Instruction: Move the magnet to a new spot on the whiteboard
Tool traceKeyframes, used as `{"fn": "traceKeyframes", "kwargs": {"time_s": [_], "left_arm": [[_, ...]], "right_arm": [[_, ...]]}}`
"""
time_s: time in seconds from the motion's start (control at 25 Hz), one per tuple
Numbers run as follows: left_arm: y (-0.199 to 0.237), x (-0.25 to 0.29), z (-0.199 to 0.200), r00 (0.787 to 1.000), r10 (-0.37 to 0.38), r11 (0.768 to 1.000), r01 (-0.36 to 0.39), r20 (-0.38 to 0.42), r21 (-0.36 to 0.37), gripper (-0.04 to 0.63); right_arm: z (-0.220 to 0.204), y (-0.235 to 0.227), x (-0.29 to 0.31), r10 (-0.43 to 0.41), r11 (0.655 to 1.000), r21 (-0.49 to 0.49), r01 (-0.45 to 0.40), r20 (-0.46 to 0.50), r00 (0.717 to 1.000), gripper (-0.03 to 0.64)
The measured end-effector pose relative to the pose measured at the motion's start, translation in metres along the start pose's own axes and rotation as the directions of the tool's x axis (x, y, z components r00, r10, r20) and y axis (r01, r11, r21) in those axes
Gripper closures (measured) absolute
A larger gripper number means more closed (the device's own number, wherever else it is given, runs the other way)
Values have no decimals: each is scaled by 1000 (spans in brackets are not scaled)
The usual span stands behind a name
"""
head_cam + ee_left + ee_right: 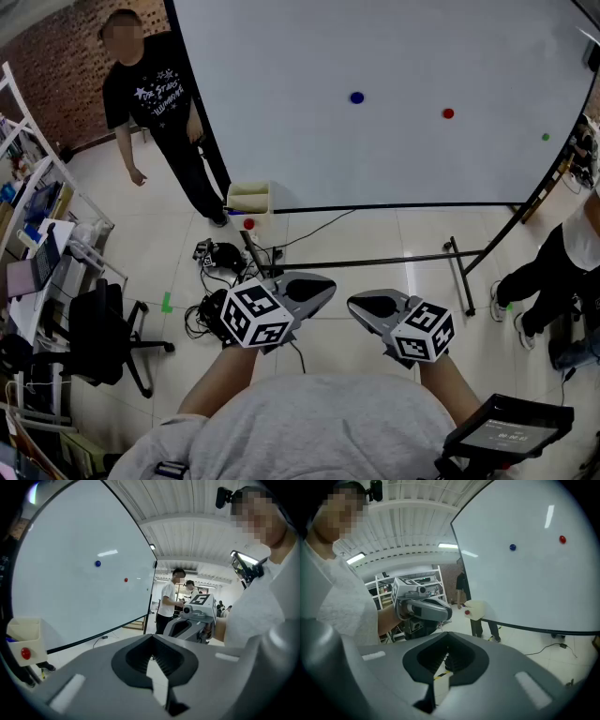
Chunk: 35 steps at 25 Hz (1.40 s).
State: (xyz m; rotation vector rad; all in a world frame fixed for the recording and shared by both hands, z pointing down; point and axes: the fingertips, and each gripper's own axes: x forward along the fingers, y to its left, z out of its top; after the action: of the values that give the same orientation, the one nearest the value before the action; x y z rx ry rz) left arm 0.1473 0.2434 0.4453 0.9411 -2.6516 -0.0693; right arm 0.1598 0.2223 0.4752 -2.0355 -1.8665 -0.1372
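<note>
The whiteboard [403,47] stands ahead, carrying a blue magnet [356,97], a red magnet [448,113] and a small green magnet [546,137]. Another red magnet [248,224] sits on the front of the cream tray [248,199] at the board's lower left corner. Both grippers are held low near my body, far from the board, tips pointing at each other. My left gripper [330,284] is shut and holds nothing. My right gripper [352,302] is shut and holds nothing too. The left gripper view shows the blue magnet [97,564] and red magnet [125,580].
A person in a black shirt [155,103] stands left of the board, another person [553,272] at the right edge. An office chair [103,333] and a cable tangle [211,309] lie on the floor at left. The board's stand bar [459,277] crosses the floor ahead.
</note>
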Motion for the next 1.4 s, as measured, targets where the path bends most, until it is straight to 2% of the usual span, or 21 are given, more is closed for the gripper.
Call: {"fn": "traceKeyframes", "kwargs": {"time_s": [0.16, 0.32, 0.56, 0.8, 0.92, 1.16, 1.32, 1.4], "left_arm": [[11, 11, -6, 1000, 5, 1000, -5, -9, -4, 615], [23, 51, 7, 1000, 10, 1000, -10, -15, 11, 615], [46, 141, 37, 999, 46, 999, -46, -10, -9, 615], [63, 242, 91, 995, 96, 995, -95, 16, -39, 615], [64, 284, 112, 993, 112, 993, -110, 24, -50, 615], [75, 306, 125, 991, 132, 990, -131, 11, -58, 615], [84, 302, 124, 988, 153, 985, -151, 21, -77, 615], [87, 300, 124, 988, 151, 985, -149, 24, -83, 615]], "right_arm": [[-6, -12, 0, 2, 1000, 5, -2, 18, 1000, 615], [-9, -51, -19, 12, 1000, 9, -12, 34, 999, 615], [-9, -132, -69, 59, 998, -1, -59, 22, 998, 615], [16, -228, -144, 103, 995, 4, -104, 15, 995, 618], [28, -263, -179, 124, 992, -10, -123, 27, 992, 621], [41, -297, -201, 122, 992, -46, -119, 57, 991, 599], [46, -309, -199, 85, 995, -60, -80, 89, 992, 488], [55, -317, -197, 38, 993, -119, -26, 100, 994, 480]]}}
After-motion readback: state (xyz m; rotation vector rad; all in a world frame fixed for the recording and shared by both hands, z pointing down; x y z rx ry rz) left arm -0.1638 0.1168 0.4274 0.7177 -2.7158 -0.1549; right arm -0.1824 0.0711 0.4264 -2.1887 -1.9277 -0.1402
